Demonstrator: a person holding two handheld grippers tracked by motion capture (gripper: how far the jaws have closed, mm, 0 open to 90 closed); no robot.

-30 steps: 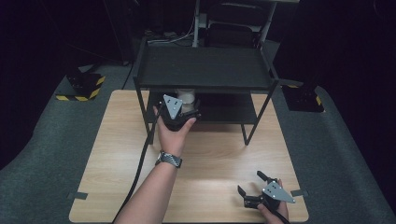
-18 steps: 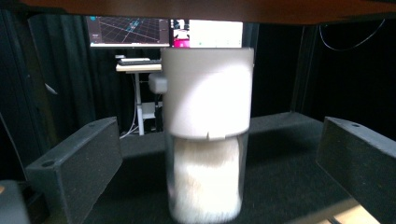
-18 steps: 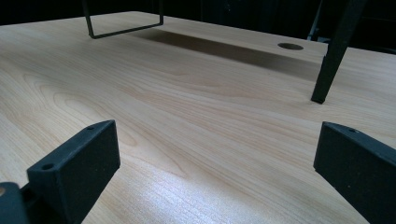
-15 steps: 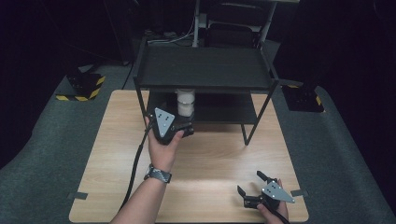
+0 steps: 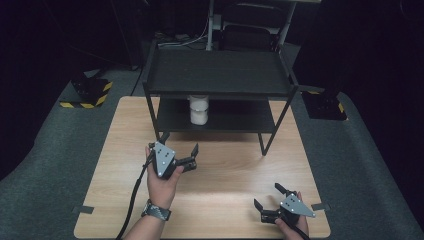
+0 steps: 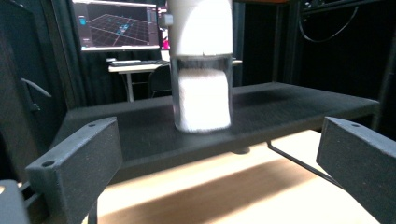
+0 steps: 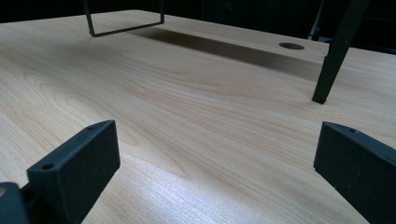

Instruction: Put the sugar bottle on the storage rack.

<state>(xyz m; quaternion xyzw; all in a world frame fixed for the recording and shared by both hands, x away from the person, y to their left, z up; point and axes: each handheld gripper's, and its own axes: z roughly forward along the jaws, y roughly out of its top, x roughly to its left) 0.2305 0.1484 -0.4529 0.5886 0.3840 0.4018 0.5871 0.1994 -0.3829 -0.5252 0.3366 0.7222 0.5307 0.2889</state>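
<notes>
On the lower shelf of the black rack (image 5: 215,120), a white-capped jar (image 5: 199,110) of white powder stands upright.
Left gripper (image 5: 178,150) hovers over the worktop (image 5: 225,170) before it, jaws wide and empty; right gripper (image 5: 270,195) sits near the front edge, jaws likewise wide, holding nothing.

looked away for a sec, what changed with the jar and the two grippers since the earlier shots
The left gripper let go of the jar, leaving it upright on the rack's lower shelf, and pulled back toward the person, jaws open. The right gripper stayed open at the table's near edge.
</notes>
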